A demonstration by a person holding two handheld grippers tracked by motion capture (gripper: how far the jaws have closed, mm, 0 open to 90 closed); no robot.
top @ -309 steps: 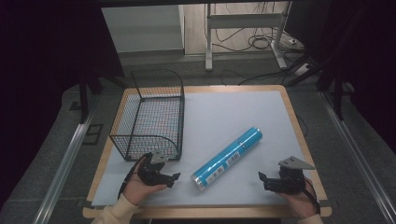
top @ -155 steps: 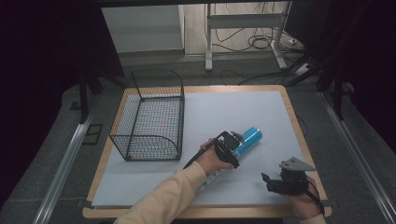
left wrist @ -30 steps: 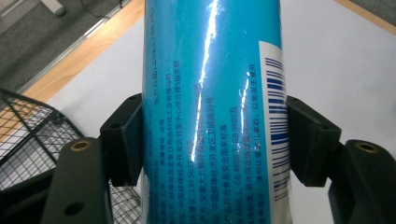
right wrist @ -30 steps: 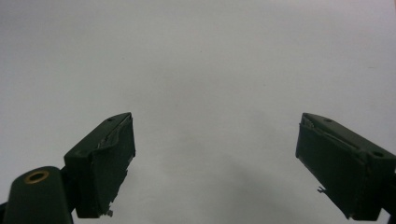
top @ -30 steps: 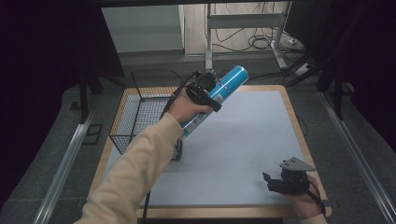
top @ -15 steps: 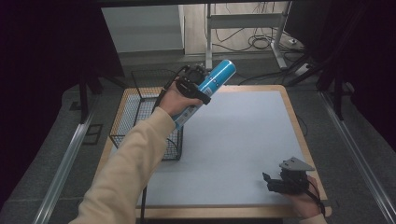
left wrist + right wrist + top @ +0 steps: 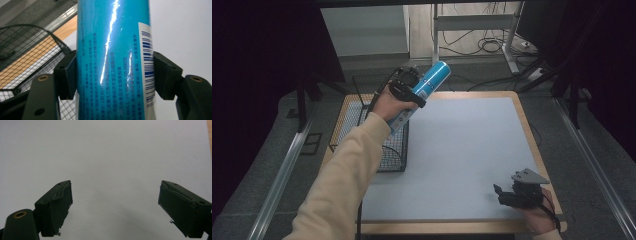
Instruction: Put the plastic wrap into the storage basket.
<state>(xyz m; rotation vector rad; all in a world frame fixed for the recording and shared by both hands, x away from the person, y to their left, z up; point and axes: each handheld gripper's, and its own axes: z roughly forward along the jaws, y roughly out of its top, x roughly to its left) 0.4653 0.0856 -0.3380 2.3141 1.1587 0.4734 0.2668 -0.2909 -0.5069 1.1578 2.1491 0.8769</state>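
At the near edge of the table (image 7: 472, 150), a person's right hand rests with the right gripper (image 7: 504, 195) low on the pale grey mat, its two black jaws spread wide apart with nothing between them; the right gripper view looks along those parted jaws onto bare grey surface. Farther up the table, a sleeved left arm (image 7: 342, 185) stretches forward from the bottom edge, the left gripper (image 7: 409, 90) raised above the far left corner. Its jaws are pinched on a blue can (image 7: 427, 87), a long glossy cylinder held tilted, upper end pointing up and to the right, lower end angled down towards the wire basket (image 7: 362, 107). In the left gripper view the black pads press against both sides of the blue can (image 7: 112, 60), which bears printed text and a barcode panel on its right side; the mesh of the wire basket (image 7: 27, 50) lies below and to the left, with the wooden table edge visible through it. The can is off the table, in the air over the basket's right-hand rim. Beyond the table, cables and a metal stand's legs (image 7: 507, 45) sit on the floor.
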